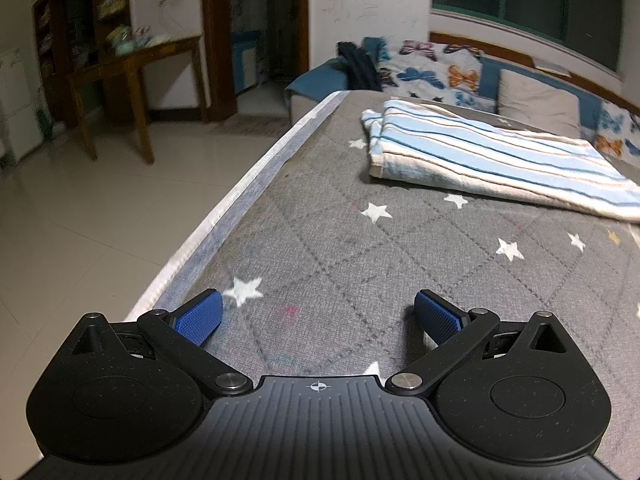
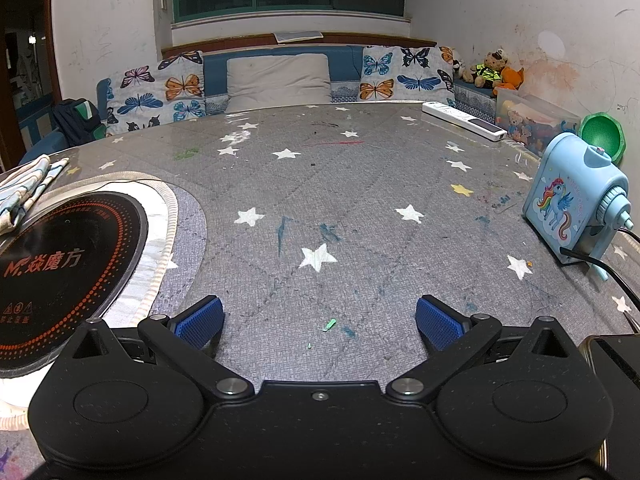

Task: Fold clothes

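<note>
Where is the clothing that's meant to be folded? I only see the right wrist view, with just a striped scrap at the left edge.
Observer: The left wrist view shows it whole: a folded striped cloth lying flat on the star-patterned table.
Operator: Is the other gripper holding it?
Observer: No. The left gripper has its jaws wide open, well short of the cloth.
Operator: Anything beside that table?
Observer: A tiled floor and a wooden side table.
</note>
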The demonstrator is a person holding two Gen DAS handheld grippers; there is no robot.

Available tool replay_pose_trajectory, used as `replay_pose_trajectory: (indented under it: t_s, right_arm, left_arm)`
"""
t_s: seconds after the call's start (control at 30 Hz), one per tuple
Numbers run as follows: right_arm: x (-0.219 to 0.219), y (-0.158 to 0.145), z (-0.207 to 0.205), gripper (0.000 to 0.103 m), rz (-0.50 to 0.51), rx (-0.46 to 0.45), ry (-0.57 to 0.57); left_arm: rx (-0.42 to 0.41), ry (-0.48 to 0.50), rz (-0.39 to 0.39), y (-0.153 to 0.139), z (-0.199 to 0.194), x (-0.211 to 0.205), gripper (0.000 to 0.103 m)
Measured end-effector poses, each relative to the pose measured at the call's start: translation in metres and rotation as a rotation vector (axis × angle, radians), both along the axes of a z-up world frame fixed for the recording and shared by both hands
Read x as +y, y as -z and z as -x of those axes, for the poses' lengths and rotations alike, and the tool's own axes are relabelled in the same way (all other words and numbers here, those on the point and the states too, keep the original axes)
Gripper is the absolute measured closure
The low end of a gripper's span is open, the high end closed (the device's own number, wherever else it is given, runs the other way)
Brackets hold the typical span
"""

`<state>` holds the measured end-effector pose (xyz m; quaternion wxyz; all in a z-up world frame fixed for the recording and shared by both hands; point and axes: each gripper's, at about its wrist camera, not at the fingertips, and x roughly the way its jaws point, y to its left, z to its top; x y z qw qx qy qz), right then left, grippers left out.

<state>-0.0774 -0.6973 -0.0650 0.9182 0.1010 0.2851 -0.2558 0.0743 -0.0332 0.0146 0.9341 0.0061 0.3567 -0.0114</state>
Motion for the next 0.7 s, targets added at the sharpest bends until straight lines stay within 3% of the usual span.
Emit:
replay_pose_trajectory:
  t_s: [0.1, 0.47, 0.7]
  right_arm:
    - [-0.003, -0.002, 0.001, 0.0, 0.0, 0.0, 0.0]
    - [-0.007, -0.003, 0.003, 0.0, 0.0, 0.0, 0.0]
    - [-0.009, -0.003, 0.003, 0.0, 0.0, 0.0, 0.0]
  left_arm:
    - [0.015, 0.028, -0.042, -0.001, 0.003, -0.012, 0.0]
    - [0.095, 0.019, -0.022, -0.002, 0.014, -0.023, 0.0]
    - [0.104, 0.021, -0.021, -0.003, 0.019, -0.027, 0.0]
